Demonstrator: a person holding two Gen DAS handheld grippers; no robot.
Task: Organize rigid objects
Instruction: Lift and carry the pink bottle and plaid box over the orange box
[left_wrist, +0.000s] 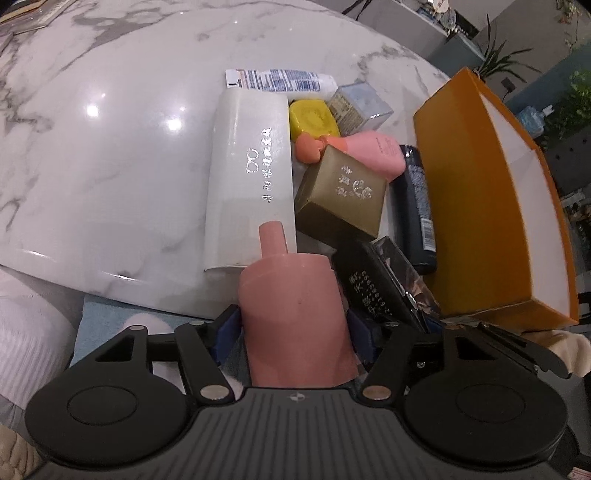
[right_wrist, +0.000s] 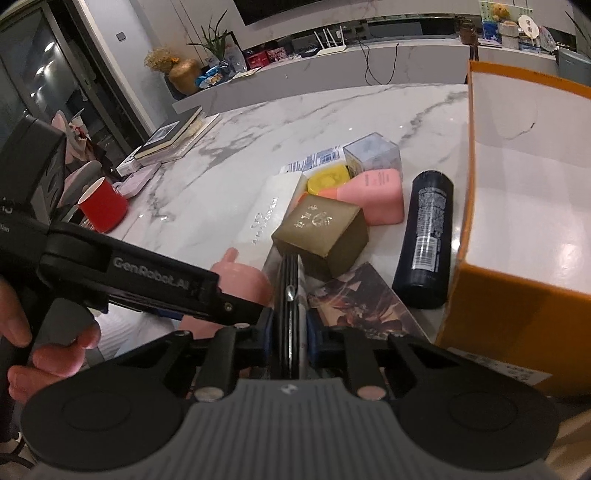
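Jaws of right gripper (right_wrist: 288, 332) clamp black case (right_wrist: 289, 295).

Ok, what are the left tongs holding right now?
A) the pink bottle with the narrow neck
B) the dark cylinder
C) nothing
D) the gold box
A: in the left wrist view the left tongs clamp the body of the pink bottle, its neck pointing toward the white box.
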